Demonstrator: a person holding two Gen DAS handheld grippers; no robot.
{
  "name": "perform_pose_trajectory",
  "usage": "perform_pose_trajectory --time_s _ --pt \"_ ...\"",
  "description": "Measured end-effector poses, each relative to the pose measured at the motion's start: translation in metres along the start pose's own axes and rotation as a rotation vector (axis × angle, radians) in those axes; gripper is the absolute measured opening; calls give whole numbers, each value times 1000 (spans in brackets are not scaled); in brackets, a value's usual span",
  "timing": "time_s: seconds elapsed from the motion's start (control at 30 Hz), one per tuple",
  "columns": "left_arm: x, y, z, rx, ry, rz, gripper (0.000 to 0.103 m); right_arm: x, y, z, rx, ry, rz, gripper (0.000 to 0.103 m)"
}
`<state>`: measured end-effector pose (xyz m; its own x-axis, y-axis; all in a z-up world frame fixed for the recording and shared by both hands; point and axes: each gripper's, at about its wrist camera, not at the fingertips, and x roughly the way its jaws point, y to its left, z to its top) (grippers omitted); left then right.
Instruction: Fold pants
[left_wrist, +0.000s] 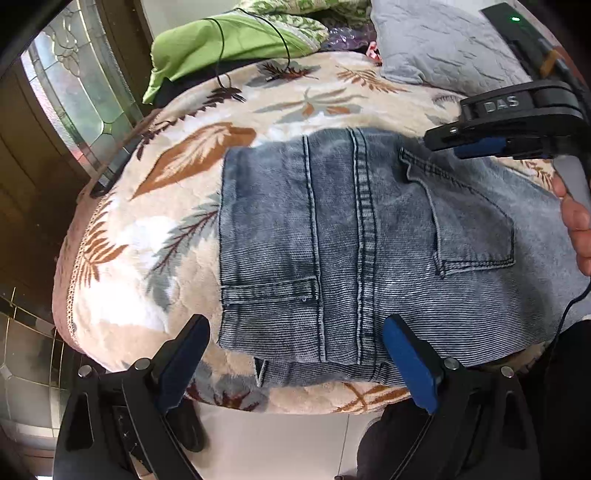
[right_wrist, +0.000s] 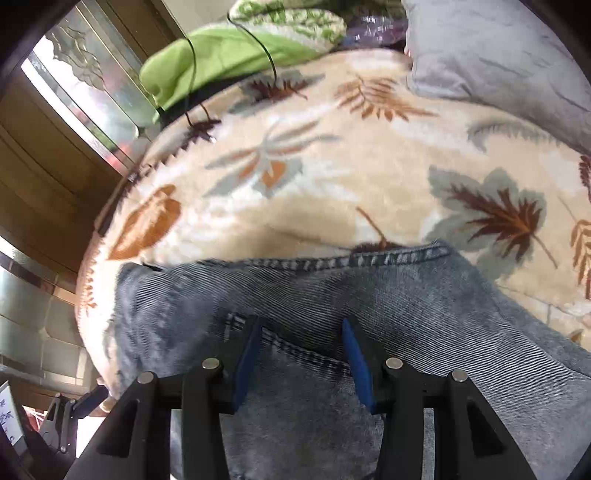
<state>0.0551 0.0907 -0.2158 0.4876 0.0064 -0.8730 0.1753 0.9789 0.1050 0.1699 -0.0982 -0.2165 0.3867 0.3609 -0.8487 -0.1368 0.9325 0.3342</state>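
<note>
Faded blue jeans (left_wrist: 332, 229) lie folded into a compact rectangle on a leaf-patterned blanket (left_wrist: 155, 206), back pocket facing up. My left gripper (left_wrist: 299, 350) is open wide at the near edge of the jeans, its pads on either side of the folded hem, and nothing is gripped. My right gripper (left_wrist: 443, 142) hovers over the far right corner of the jeans. In the right wrist view the right gripper (right_wrist: 303, 332) has its blue pads apart above the denim (right_wrist: 406, 302), with flat cloth showing in the gap and no fold pinched.
A grey pillow (left_wrist: 443, 44) and green bedding (left_wrist: 221, 48) lie at the back of the bed, with a thin black cable (left_wrist: 284, 48) over the blanket. A glass-panelled door (left_wrist: 77, 96) stands to the left. A hand (left_wrist: 576, 225) holds the right gripper. Pale floor tiles (left_wrist: 280, 443) lie below the bed edge.
</note>
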Motion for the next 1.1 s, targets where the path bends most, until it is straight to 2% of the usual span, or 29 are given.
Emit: perform_pose_trajectory --time_s 0.23,0.5,0.83,0.97,1.1 --pt "-27 -25 -2 36 -45 -18 95 -65 -17 -5 13 -120 -8 49" --pt "-44 -75 6 126 -71 -39 95 -135 -97 -35 127 -229 -65 50" --pt "-55 -138 15 231 -61 -16 95 -197 -226 -107 319 -260 -148 51" --pt "-65 -176 23 309 -76 -3 95 -215 -268 -141 387 -274 -153 51" --pt "-74 -223 30 389 -101 -31 95 -241 -307 -183 475 -315 -153 51"
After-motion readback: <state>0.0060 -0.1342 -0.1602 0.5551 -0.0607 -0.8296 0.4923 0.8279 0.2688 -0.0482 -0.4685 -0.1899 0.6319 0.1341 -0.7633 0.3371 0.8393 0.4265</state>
